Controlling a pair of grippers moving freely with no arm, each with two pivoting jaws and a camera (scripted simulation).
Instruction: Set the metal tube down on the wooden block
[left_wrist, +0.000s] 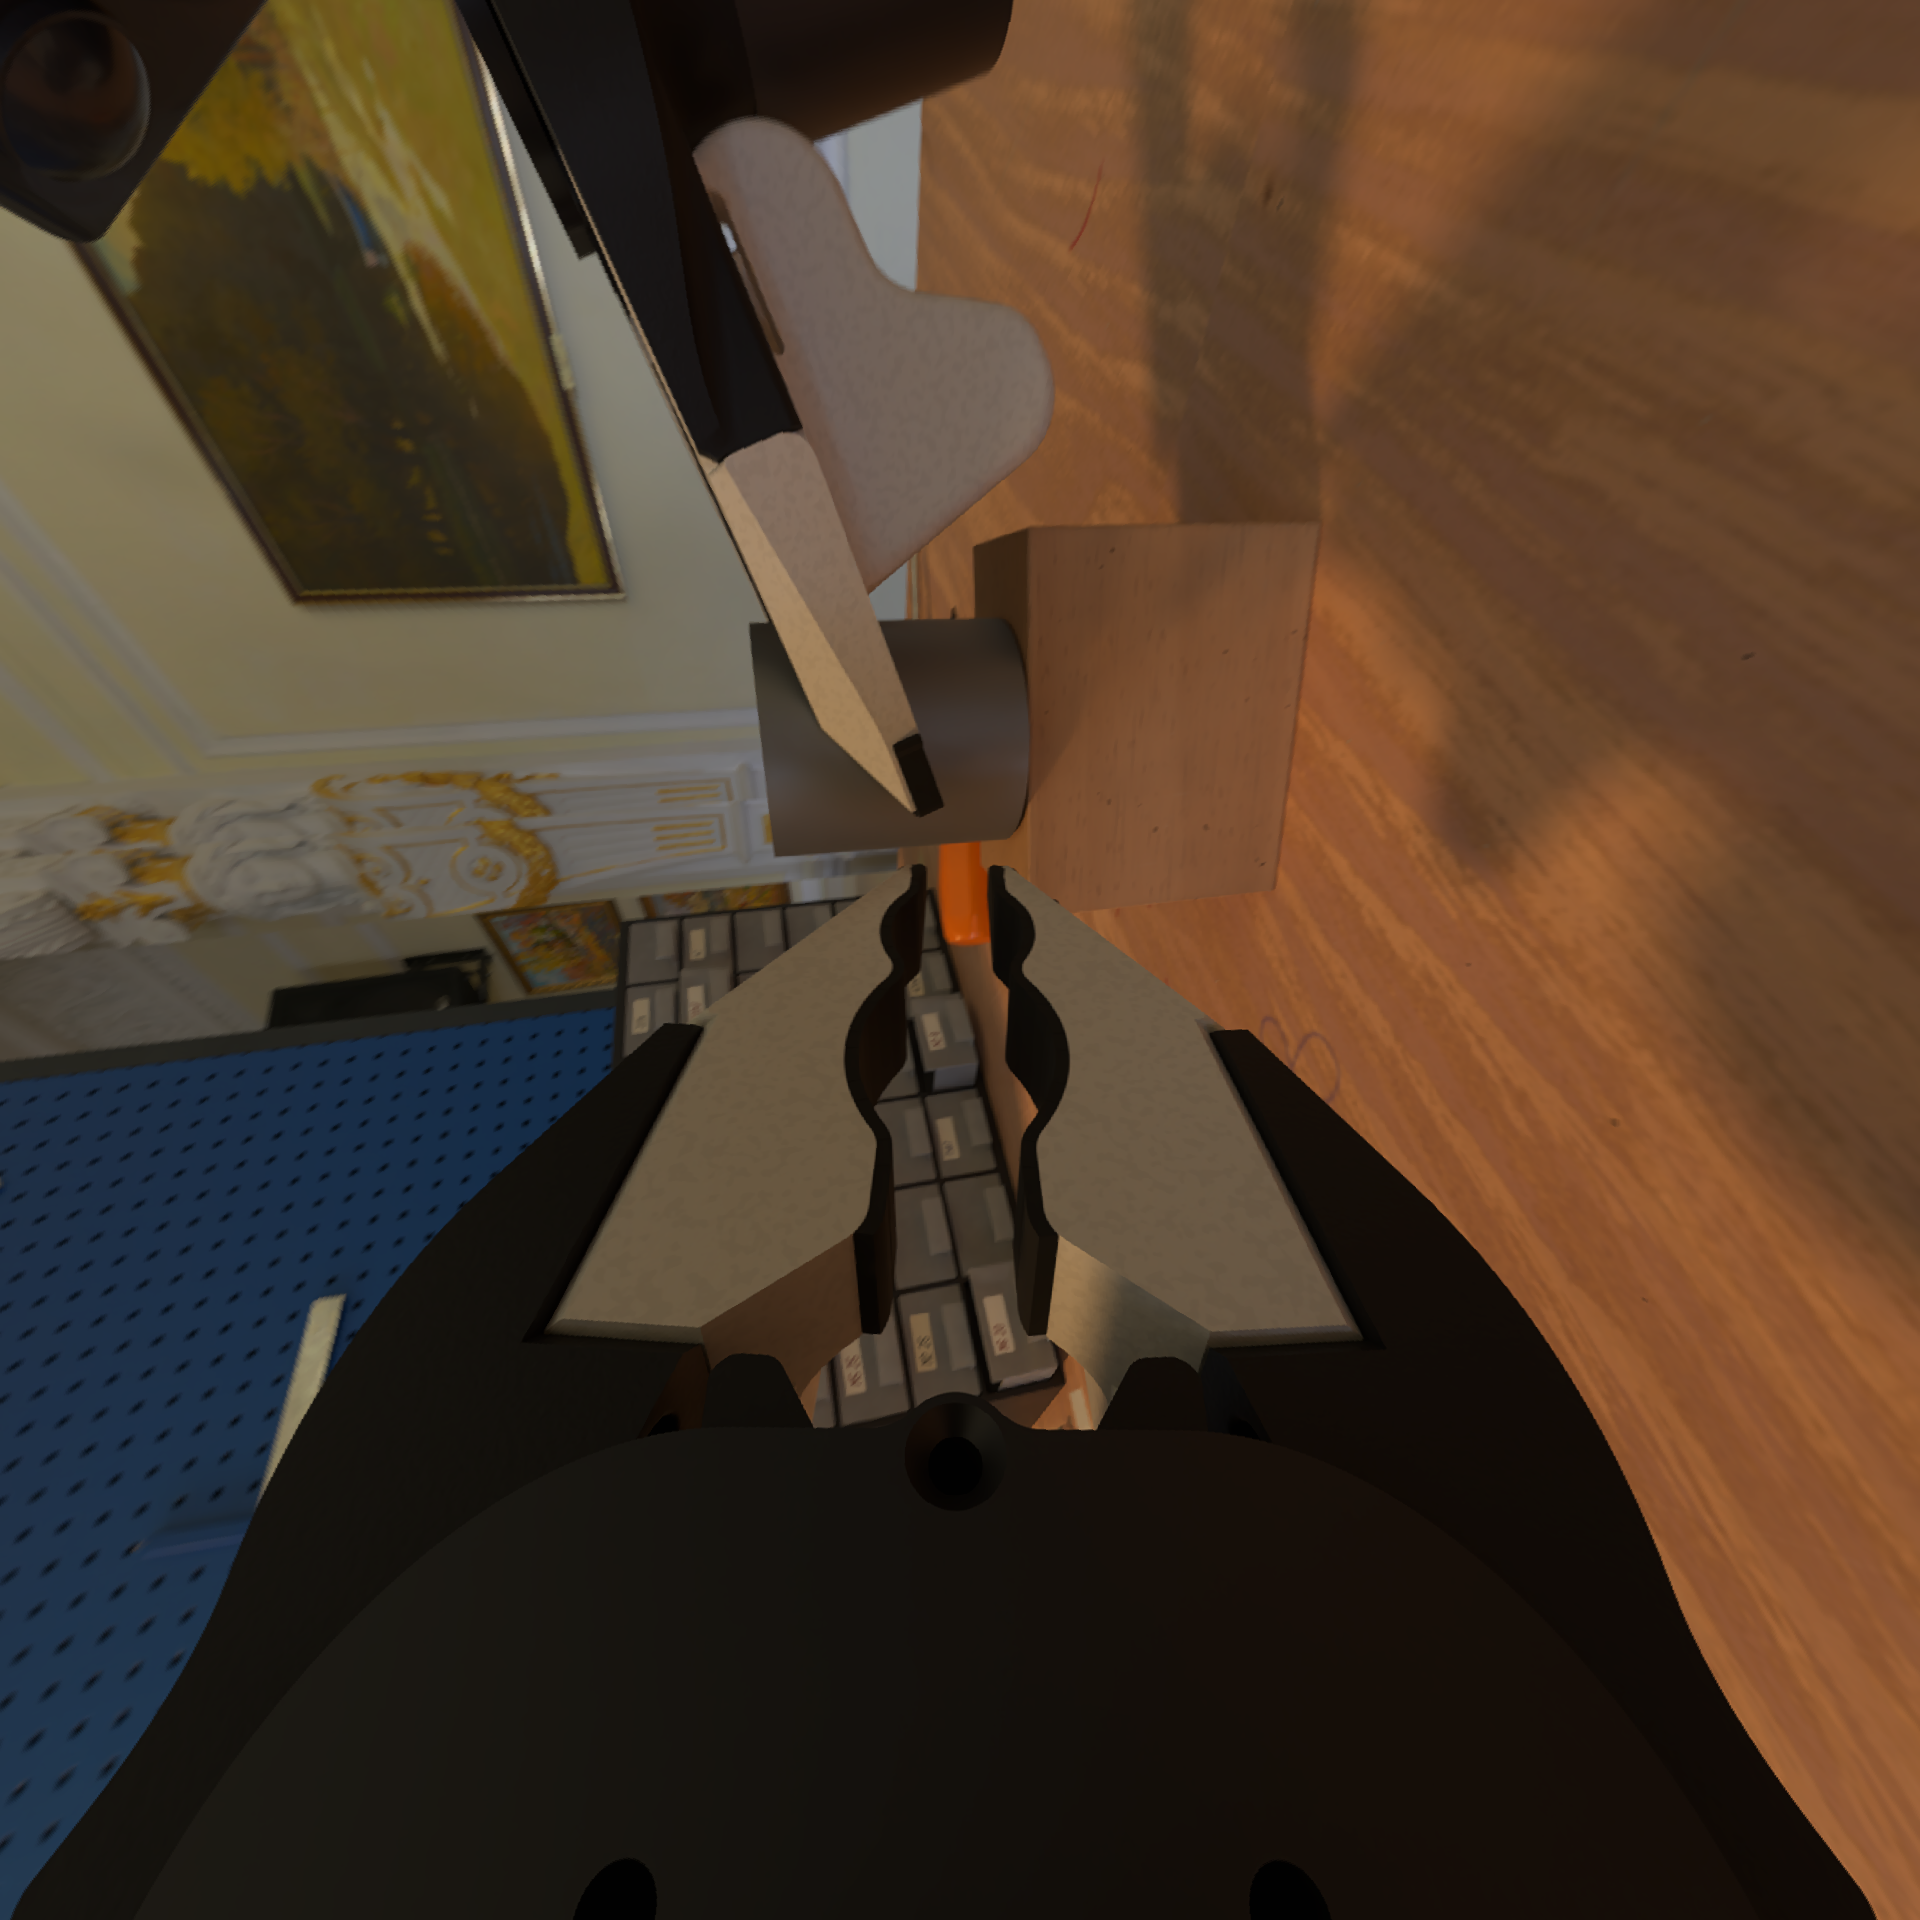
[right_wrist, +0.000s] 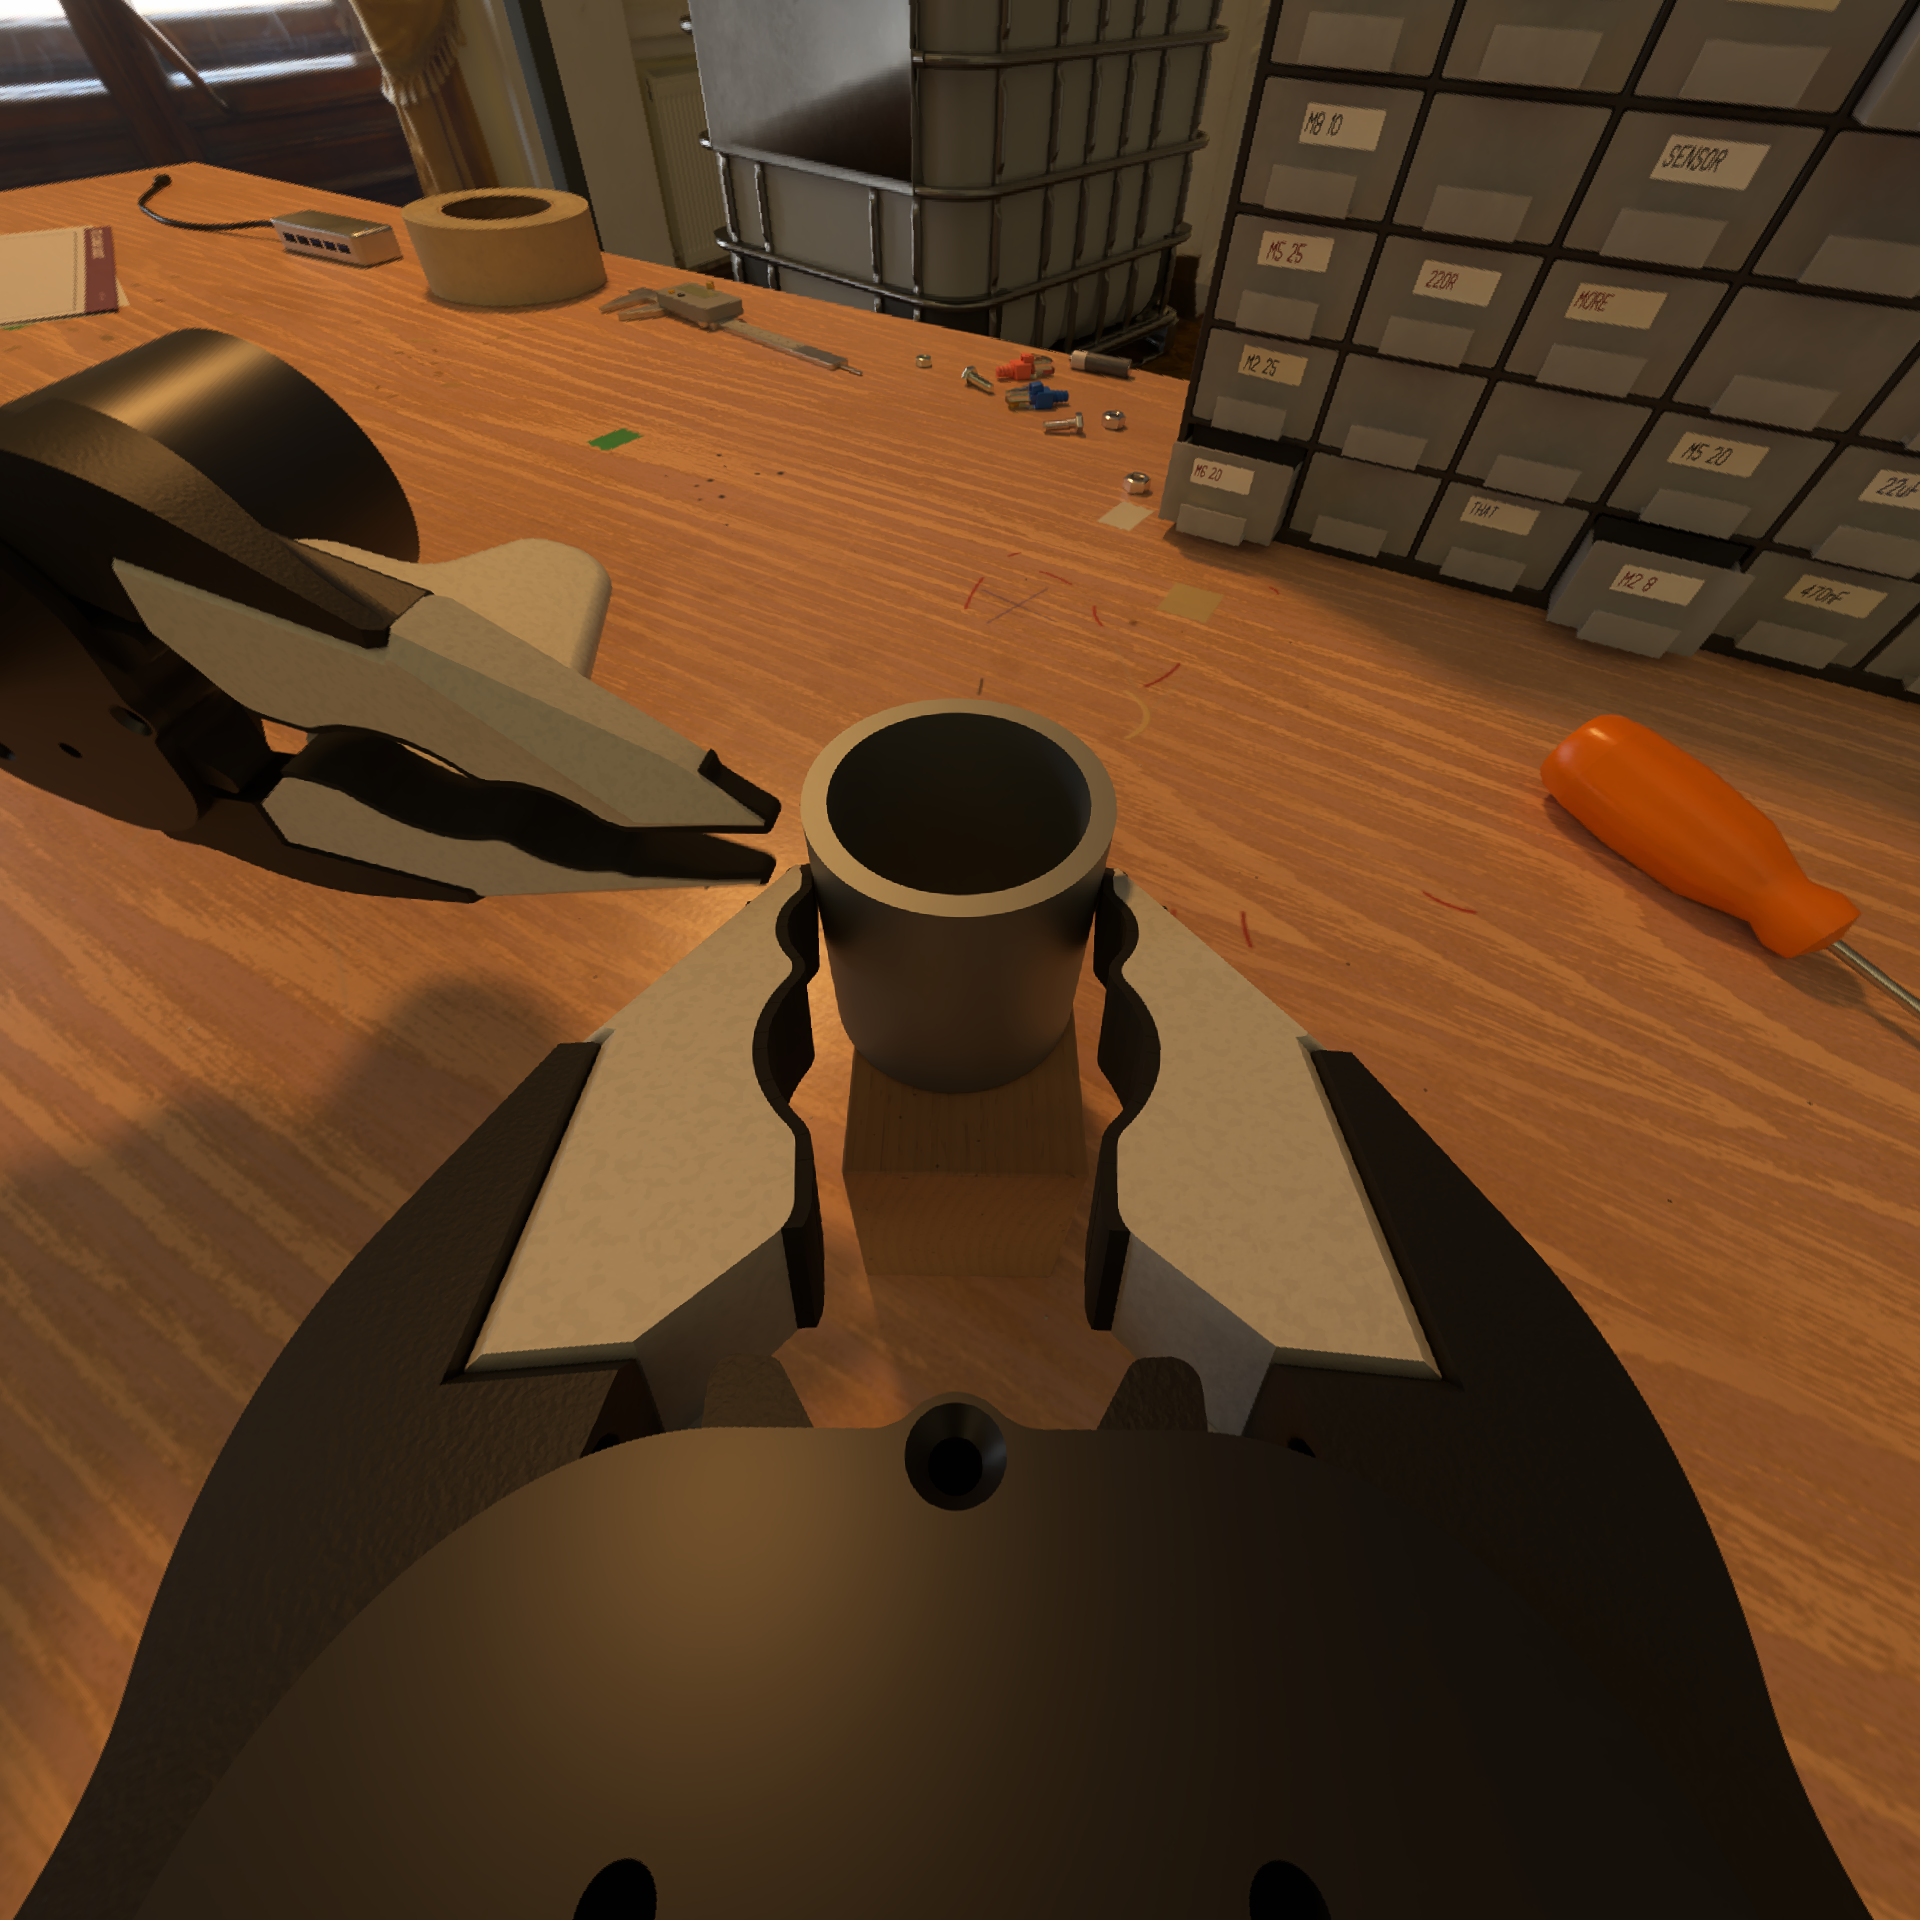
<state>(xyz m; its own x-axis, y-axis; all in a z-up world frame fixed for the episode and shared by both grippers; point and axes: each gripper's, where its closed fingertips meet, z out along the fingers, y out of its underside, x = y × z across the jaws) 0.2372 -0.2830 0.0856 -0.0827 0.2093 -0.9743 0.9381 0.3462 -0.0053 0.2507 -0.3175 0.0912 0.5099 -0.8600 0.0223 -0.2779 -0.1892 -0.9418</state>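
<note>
Right fingers (right_wrist: 800, 935) clasp the upright grey metal tube (right_wrist: 951, 935) (hollow) on the wooden block (right_wrist: 961, 1164).

White handwritten labels sit on many fronts of the grey drawer cabinet (right_wrist: 1558, 343) at the upper right of the right wrist view; their wording is left unquoted. A booklet (right_wrist: 52, 272) at the upper left edge carries a dark red strip with tiny, unreadable print. In the left wrist view, the drawer labels (left_wrist: 940, 1340) are too blurred to read.
</note>
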